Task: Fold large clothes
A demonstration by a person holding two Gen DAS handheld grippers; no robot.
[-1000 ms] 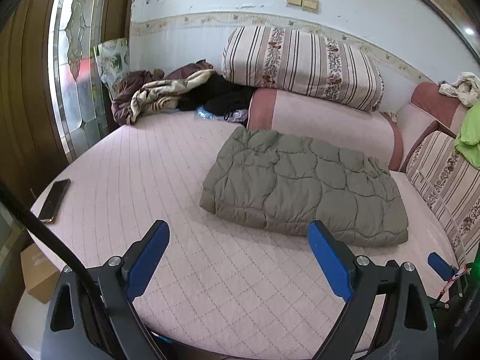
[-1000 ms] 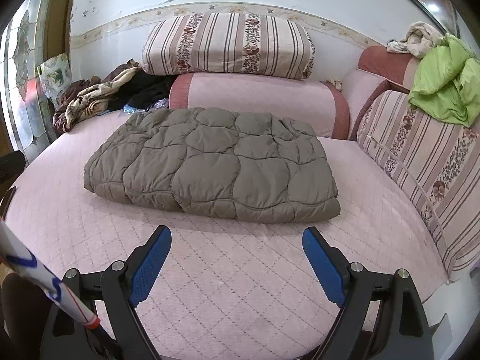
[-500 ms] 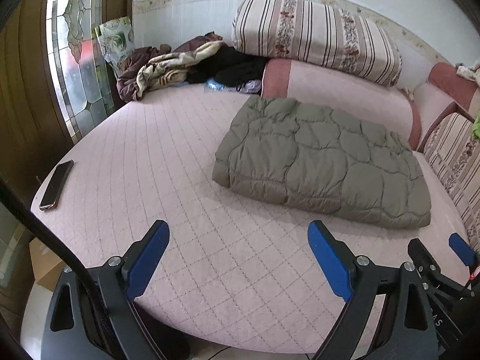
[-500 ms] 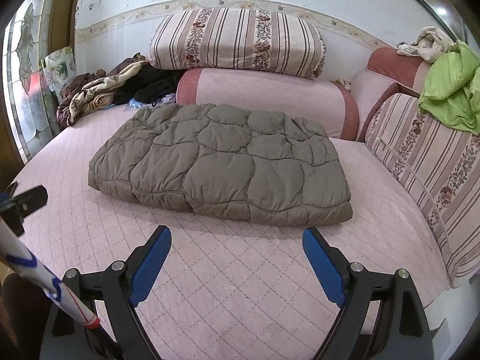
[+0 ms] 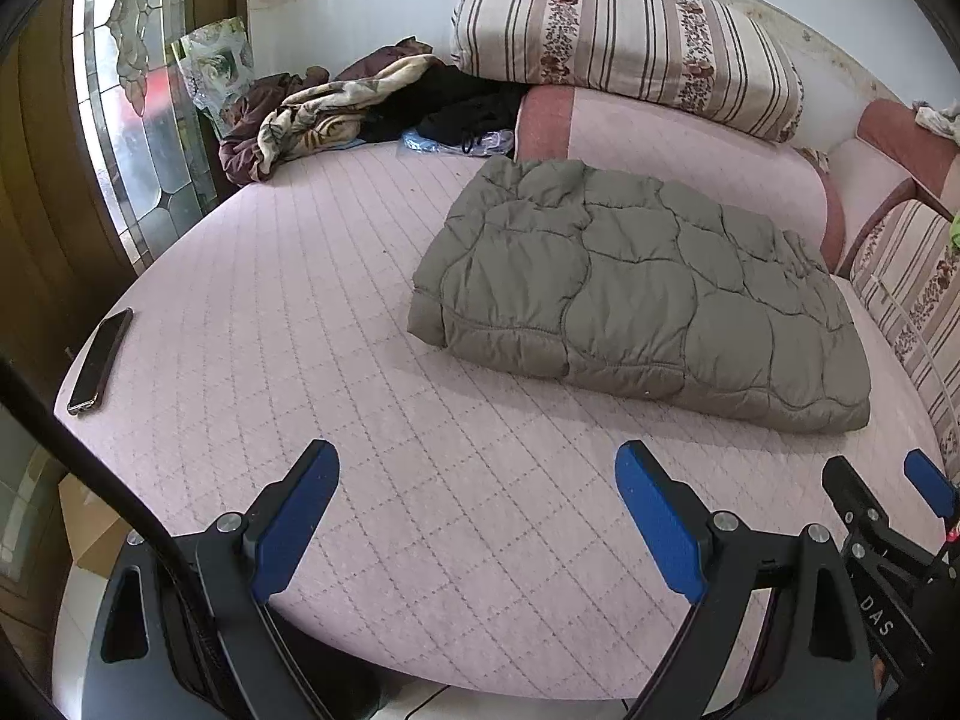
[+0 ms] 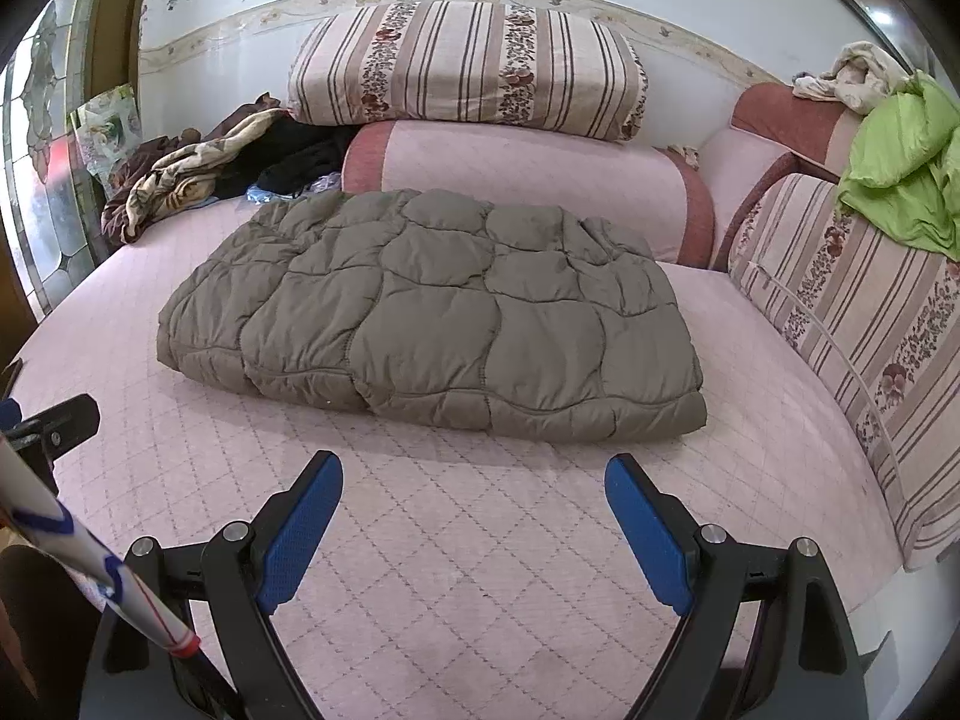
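A grey-brown quilted puffer garment (image 5: 636, 294) lies folded into a thick rectangle on the pink quilted bed (image 5: 336, 312); it also shows in the right wrist view (image 6: 438, 318). My left gripper (image 5: 477, 474) is open and empty above the bed's near edge, short of the garment's front left corner. My right gripper (image 6: 474, 480) is open and empty, just in front of the garment's near edge. The right gripper's fingertips (image 5: 927, 483) show at the right edge of the left wrist view.
A phone (image 5: 99, 360) lies at the bed's left edge. Crumpled clothes (image 5: 336, 114) are heaped at the back left. Striped cushions (image 6: 468, 66) and pink bolsters (image 6: 528, 186) line the back and right. A green garment (image 6: 906, 180) hangs on the right backrest.
Both grippers have moved closer to the bed and tilted down a little; the folded garment looks larger and nearer. It has not moved. Both grippers stay open.
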